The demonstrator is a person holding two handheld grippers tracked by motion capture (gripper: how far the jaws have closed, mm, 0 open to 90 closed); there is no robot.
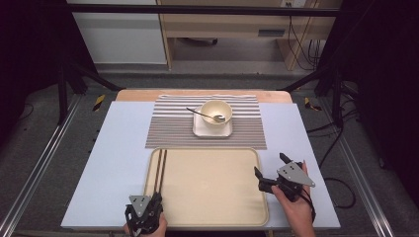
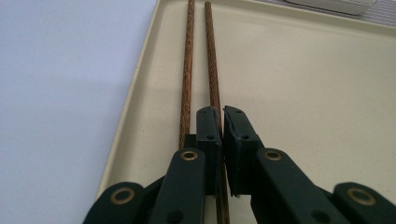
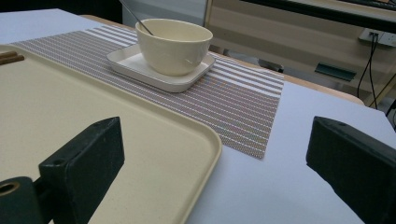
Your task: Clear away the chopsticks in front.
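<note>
Two brown wooden chopsticks (image 1: 161, 168) lie side by side along the left edge of a beige tray (image 1: 212, 192). In the left gripper view the right chopstick (image 2: 212, 70) runs between the jaws of my left gripper (image 2: 222, 114), which is shut on its near end; the left chopstick (image 2: 187, 70) lies free beside it. In the high view my left gripper (image 1: 158, 196) sits at the tray's near left corner. My right gripper (image 1: 270, 164) stands wide open over the tray's right edge, nothing between its jaws (image 3: 215, 140).
A cream bowl (image 1: 216, 112) with a metal spoon (image 1: 202, 114) in it stands on a square plate (image 1: 212, 130) on a striped placemat (image 1: 173, 123) beyond the tray. The pale blue table top (image 1: 113, 158) lies bare on both sides.
</note>
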